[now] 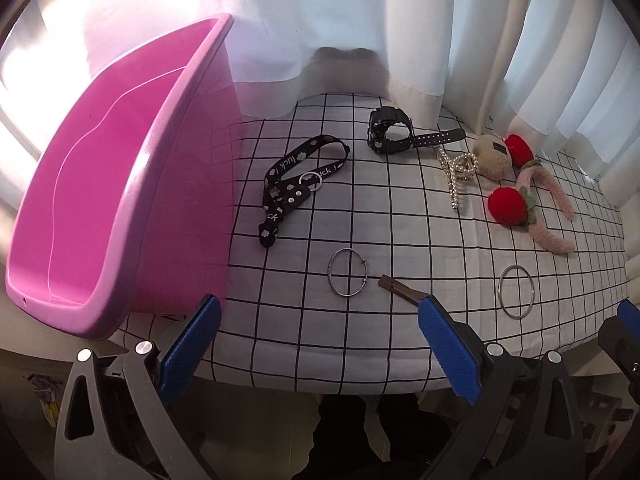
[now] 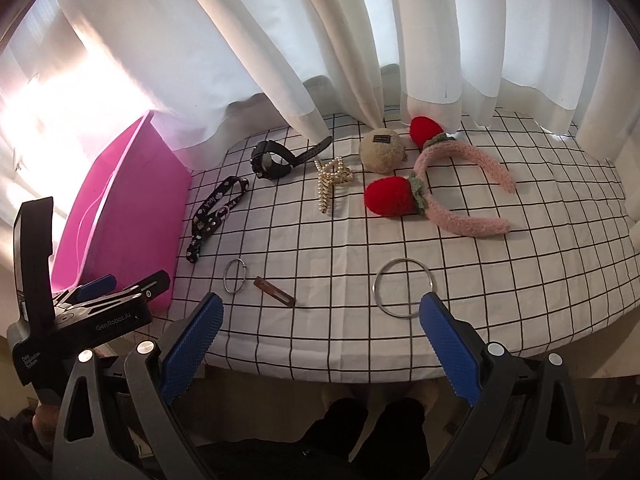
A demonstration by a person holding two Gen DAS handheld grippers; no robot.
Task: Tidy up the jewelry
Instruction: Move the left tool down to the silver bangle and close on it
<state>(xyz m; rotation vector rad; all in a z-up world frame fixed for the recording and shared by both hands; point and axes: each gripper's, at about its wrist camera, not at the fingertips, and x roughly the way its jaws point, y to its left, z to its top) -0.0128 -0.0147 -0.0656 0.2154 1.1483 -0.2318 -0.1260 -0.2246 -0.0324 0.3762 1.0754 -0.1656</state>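
Note:
On the checked cloth lie a thin silver bangle (image 1: 329, 274), a brown hair clip (image 1: 400, 286) and a thicker silver ring bangle (image 2: 404, 259). Farther back are a black lanyard (image 1: 296, 176), a black watch (image 1: 390, 134), a pearl hair claw (image 2: 330, 184), a beige plush ball (image 2: 382, 150) and a pink headband with red strawberries (image 2: 464, 216). A pink bin (image 1: 100, 200) stands at the left, with nothing visible inside. My left gripper (image 1: 320, 304) is open at the table's near edge before the thin bangle. My right gripper (image 2: 323, 300) is open beside the ring bangle, holding nothing.
The round table (image 2: 520, 280) drops off just below both grippers. White curtains (image 2: 320, 40) hang along its far side and touch the cloth near the watch and headband. A person's dark-clad legs (image 2: 360, 420) show under the near edge.

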